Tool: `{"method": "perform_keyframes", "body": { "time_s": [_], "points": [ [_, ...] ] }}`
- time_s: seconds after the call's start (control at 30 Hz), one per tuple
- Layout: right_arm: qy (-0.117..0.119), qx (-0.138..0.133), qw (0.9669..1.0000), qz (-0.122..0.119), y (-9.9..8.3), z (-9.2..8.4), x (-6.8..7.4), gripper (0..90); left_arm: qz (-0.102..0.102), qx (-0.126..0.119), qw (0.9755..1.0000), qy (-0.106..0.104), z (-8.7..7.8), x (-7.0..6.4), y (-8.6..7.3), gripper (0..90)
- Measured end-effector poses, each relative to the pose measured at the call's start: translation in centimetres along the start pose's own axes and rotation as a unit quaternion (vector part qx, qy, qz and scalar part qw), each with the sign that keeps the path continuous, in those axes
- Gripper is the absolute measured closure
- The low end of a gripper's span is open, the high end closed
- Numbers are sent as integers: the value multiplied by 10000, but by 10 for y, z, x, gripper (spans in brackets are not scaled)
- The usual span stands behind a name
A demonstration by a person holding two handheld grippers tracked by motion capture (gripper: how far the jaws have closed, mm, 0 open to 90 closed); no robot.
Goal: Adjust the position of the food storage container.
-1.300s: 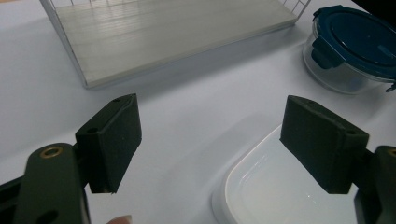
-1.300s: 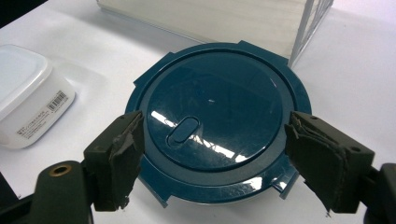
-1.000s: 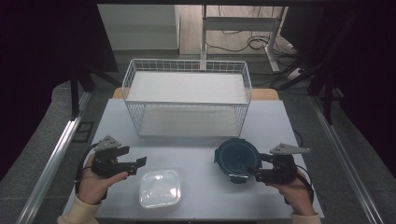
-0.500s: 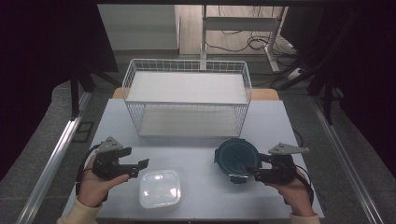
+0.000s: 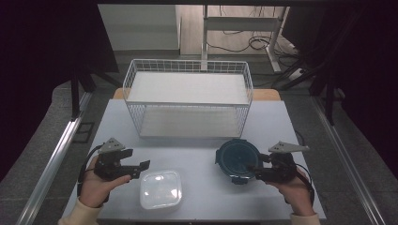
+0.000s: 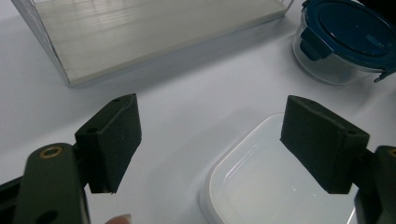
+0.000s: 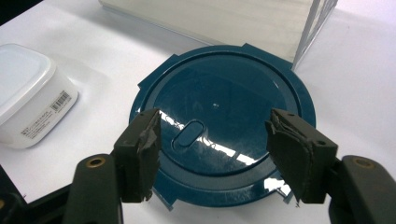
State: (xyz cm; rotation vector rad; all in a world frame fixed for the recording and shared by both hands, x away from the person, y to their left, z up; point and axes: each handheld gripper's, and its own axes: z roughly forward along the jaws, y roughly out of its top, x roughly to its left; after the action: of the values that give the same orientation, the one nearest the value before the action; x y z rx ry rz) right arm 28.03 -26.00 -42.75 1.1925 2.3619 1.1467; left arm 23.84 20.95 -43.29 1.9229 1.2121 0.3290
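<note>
The round box with the blue lid (image 5: pixel 238 160), near the wire basket (image 5: pixel 187 101), sits under the right gripper (image 7: pixel 212 154), whose spread jaws have just been closing, so a grab looks close.

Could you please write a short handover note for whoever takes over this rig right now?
Left gripper: jaws open at the white container, gripping nothing.
Right gripper: jaws have just been closing over the round blue-lidded container, pads not yet pressing it.
Both containers stand on the table, in front of the wire basket.
Done: nothing lifted so far.
Left: probably grasp each container and move it.
</note>
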Motion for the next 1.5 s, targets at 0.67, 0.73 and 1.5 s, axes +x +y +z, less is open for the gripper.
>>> {"method": "perform_keyframes", "body": {
  "time_s": [0.67,0.73,1.5],
  "points": [
    [-308,914,9944,-429,87,55,-16,652,40,49,10000,-22,-5,3,1,198],
    [-389,1027,9930,-431,89,62,-21,699,36,51,10000,-21,-5,2,1,197],
    [-623,1475,9799,-1194,89,118,-42,891,71,83,9999,38,2,-3,0,200]
  ]
}}
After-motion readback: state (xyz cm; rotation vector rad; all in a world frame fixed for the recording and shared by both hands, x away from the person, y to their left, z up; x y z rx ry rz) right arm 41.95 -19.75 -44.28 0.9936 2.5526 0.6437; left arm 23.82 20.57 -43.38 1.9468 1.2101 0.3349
